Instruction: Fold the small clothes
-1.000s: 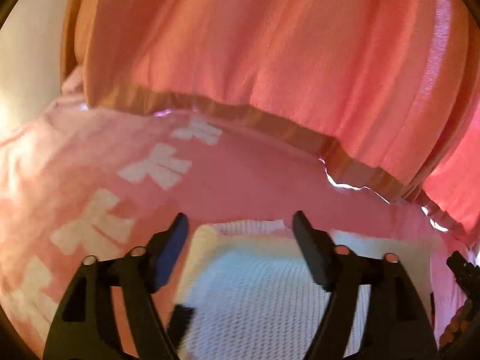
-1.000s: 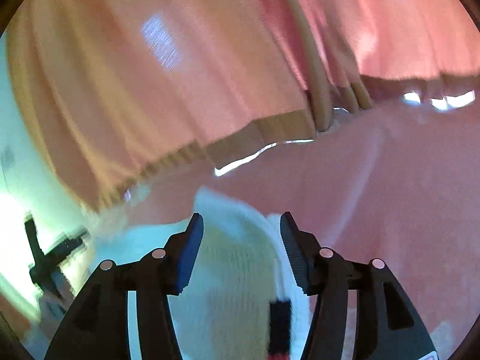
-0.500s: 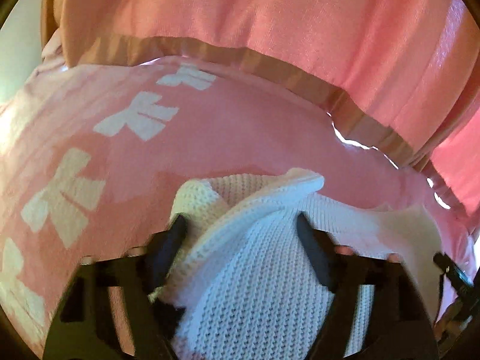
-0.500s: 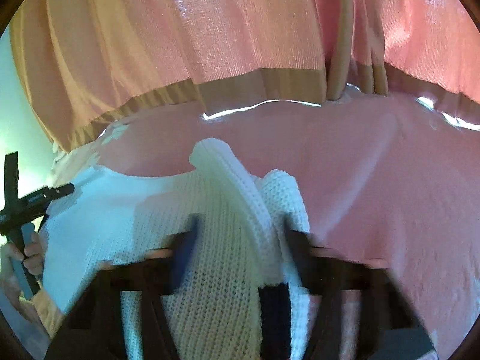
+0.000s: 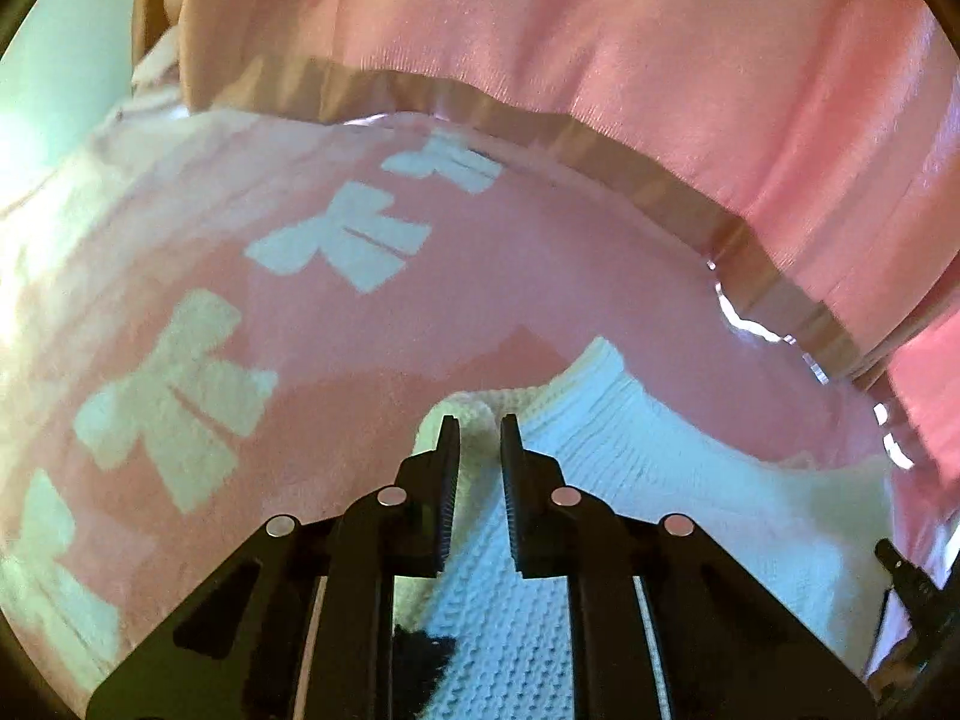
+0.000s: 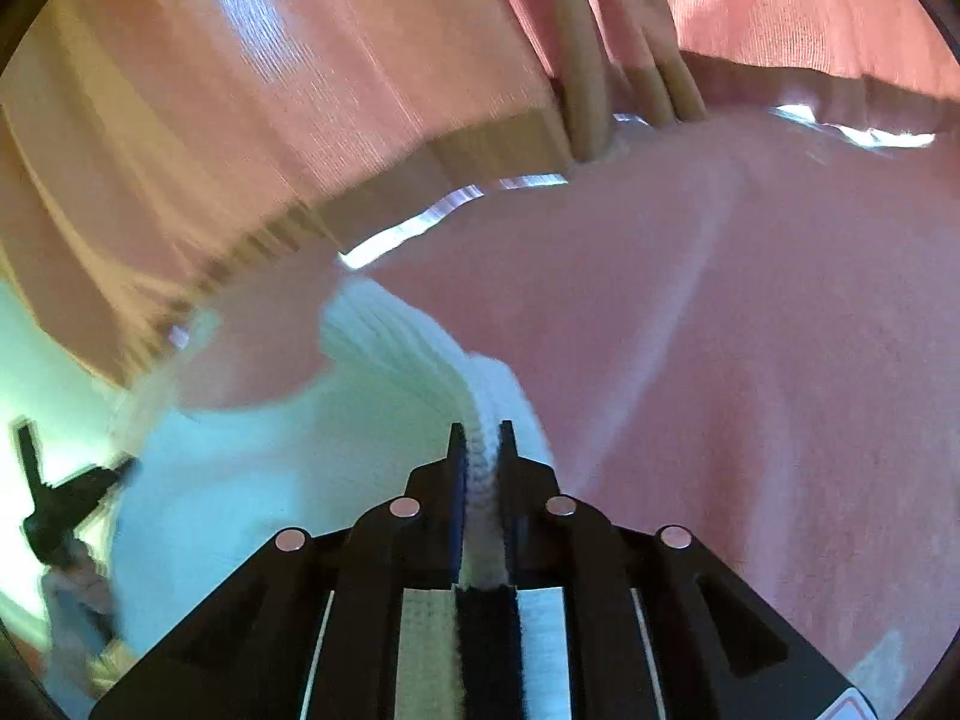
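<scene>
A white knitted garment (image 5: pixel 690 498) with a black patch lies on a pink cover (image 5: pixel 480 276) with pale bow prints. My left gripper (image 5: pixel 480 426) is shut on a bunched edge of the garment at its near left corner. In the right wrist view my right gripper (image 6: pixel 480 432) is shut on a ribbed edge of the same white garment (image 6: pixel 270 480), which stretches away to the left. The other gripper shows at the left edge of the right wrist view (image 6: pixel 54 510) and at the right edge of the left wrist view (image 5: pixel 918 588).
A pink curtain with a tan hem (image 5: pixel 600 60) hangs just behind the cover; it also shows in the right wrist view (image 6: pixel 300 90). A pale wall (image 5: pixel 54 90) is at the far left.
Both grippers went from wide open around the garment's edge to shut on it. The knit edge rose and bunched between the fingers.
</scene>
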Available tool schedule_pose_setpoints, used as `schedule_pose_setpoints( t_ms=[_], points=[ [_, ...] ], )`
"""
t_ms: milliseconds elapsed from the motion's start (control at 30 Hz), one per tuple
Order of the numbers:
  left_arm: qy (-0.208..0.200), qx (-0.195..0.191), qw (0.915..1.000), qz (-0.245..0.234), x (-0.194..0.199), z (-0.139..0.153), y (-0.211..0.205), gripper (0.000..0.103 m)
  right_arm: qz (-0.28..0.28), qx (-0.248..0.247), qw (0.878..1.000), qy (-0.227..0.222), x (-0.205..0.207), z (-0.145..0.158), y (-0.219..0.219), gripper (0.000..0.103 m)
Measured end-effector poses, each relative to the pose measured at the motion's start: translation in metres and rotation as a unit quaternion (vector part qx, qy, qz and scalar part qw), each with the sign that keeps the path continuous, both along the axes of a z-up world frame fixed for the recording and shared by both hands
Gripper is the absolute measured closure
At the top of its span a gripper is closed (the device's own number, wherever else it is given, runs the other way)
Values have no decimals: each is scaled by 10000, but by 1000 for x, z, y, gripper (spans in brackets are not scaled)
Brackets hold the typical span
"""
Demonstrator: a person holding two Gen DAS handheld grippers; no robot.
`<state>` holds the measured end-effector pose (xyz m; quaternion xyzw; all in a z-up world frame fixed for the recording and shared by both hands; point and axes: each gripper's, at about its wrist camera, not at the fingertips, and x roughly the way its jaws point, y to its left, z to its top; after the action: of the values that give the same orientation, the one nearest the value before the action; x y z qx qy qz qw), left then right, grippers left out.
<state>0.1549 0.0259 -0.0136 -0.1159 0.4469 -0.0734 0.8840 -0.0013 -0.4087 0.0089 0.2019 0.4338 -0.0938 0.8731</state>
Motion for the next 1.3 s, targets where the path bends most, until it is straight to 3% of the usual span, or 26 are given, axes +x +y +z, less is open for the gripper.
schedule_pose_setpoints(
  t_ms=[33,100,167,200,233,300,400,433,533,567,633,700,800,867,933,1000,1033,1067,1200,1300],
  points=[
    [36,72,10000,20,1,-2,-1,88,-84,22,9999,64,-1,-4,-1,92],
    [4,137,9999,54,-3,0,-2,85,-116,-30,9996,-247,-8,11,4,92],
    [-147,175,9997,20,-15,12,-2,66,-99,-654,9958,-638,-24,35,19,86],
    [-276,199,9994,-2,-24,18,-1,49,-56,-897,9929,-781,-33,44,27,82],
    [-416,215,9989,-20,-33,23,1,44,18,-1071,9902,-901,-41,51,35,74],
    [-666,221,9973,-205,-58,32,2,44,259,-1172,9872,-1050,-61,61,52,74],
    [-886,118,9946,-528,-93,36,-5,44,515,-891,9906,-903,-87,48,72,91],
    [-862,146,9943,-604,-100,33,-8,44,558,-862,9927,-634,-91,37,78,98],
    [-488,627,9940,-753,-118,9,-22,44,245,-865,9952,375,-96,-1,77,103],
    [-358,869,9930,-715,-120,0,-24,45,77,-710,9966,400,-100,-3,70,103],
    [-413,988,9921,-657,-124,-1,-22,48,-102,-654,9977,165,-107,9,66,103],
    [-563,996,9920,-527,-130,6,-16,48,-191,-698,9974,30,-113,14,65,103],
    [-473,842,9948,-336,-139,5,-3,49,-208,-465,9981,347,-116,1,62,103],
    [-470,752,9957,-263,-147,5,4,49,-218,-412,9986,252,-121,5,63,102],
    [-612,745,9952,-157,-157,10,11,43,-286,-521,9982,-88,-133,18,67,93],
    [-835,714,9939,132,-173,16,24,36,-426,-543,9974,-199,-146,19,68,76],
    [-861,634,9941,200,-176,17,29,32,-509,-471,9975,-169,-151,17,67,62],
    [-833,483,9950,281,-179,17,38,29,-560,-382,9976,-101,-152,14,66,57],
    [-392,161,9985,354,-175,1,56,25,-677,134,9974,191,-155,-6,57,55],
    [-61,-337,9994,96,-168,-13,58,29,-753,506,9958,159,-153,-15,48,51]
  ],
)
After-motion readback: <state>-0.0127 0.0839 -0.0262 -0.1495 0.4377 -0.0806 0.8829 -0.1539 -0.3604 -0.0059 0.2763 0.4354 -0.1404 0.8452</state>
